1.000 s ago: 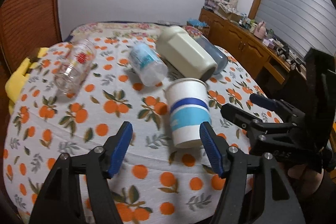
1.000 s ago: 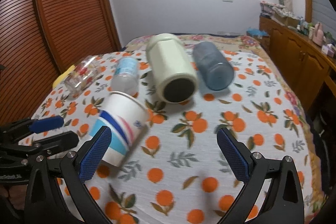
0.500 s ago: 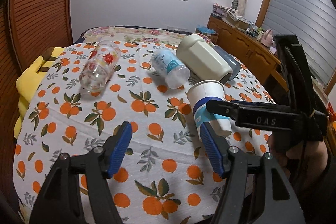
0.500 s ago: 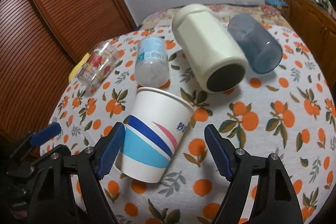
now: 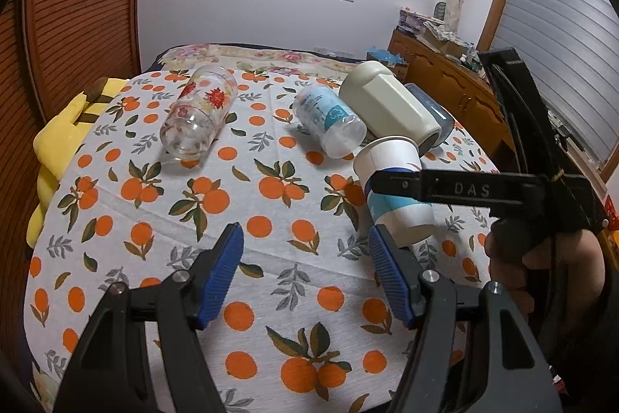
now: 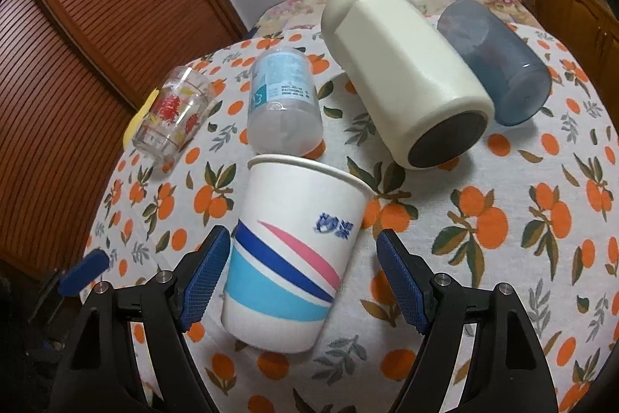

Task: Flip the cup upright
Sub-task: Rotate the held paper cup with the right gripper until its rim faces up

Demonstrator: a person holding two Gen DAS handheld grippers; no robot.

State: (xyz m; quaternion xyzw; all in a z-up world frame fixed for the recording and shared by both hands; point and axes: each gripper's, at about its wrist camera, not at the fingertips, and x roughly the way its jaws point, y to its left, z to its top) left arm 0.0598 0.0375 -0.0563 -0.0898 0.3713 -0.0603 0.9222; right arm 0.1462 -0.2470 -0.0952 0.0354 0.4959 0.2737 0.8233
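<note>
**A:** Left wrist view first. What's in the containers?

**B:** The paper cup (image 5: pixel 394 192) lies on its side on the orange-print tablecloth (image 5: pixel 271 258), rim pointing away toward the far end. Can't see inside it from here. Behind it a clear plastic bottle (image 5: pixel 329 120), a cream jar (image 5: pixel 389 109) and a blue tumbler (image 5: pixel 439 119) all lie on their sides too; a flowered glass (image 5: pixel 199 113) lies further left, and it looks empty. The left gripper (image 5: pixel 305 273) has its blue pads spread wide with nothing between them. The right gripper (image 5: pixel 398 182) reaches in from the right, one finger crossing the cup.

**A:** Any writing?

**B:** "DAS" on that finger. The bottle has a blue-and-white label, too small to read.

**A:** Right wrist view?

**B:** The cup (image 6: pixel 294 250) sits between the right gripper's (image 6: pixel 300 277) pads, jaws wide apart; the left pad is just beside the cup's wall, the right pad clear of it. There's a small blue logo on the cup, unreadable. The bottle (image 6: pixel 282 103) looks empty, its label has fine print I can't make out. The jar's (image 6: pixel 402 72) dark end faces the camera. The tumbler (image 6: pixel 495 60) looks empty.
</note>
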